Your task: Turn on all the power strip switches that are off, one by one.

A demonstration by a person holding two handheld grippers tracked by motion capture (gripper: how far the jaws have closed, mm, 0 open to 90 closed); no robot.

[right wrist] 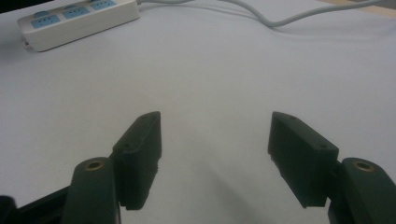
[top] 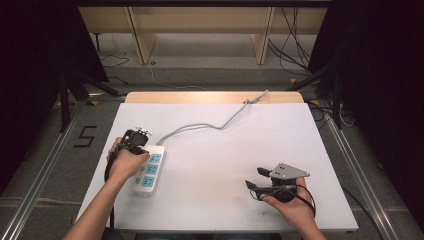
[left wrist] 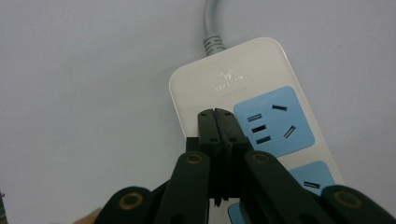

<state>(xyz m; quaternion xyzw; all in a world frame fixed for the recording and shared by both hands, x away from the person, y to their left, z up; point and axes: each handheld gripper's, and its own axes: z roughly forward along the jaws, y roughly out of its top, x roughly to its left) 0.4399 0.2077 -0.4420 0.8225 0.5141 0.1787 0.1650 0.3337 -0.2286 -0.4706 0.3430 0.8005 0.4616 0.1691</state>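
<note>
The power strip (left wrist: 243,116) carries a small embossed logo and brand line near its cable end (too faint to read). It lies at the left of the white worktop (top: 225,165); the left hand (top: 122,162) hides part of it. The left tool (left wrist: 215,122) is clenched, its tips over the strip's casing. The right tool (right wrist: 215,154) stands released above bare worktop. A "5" (top: 86,136) marks the floor.
</note>
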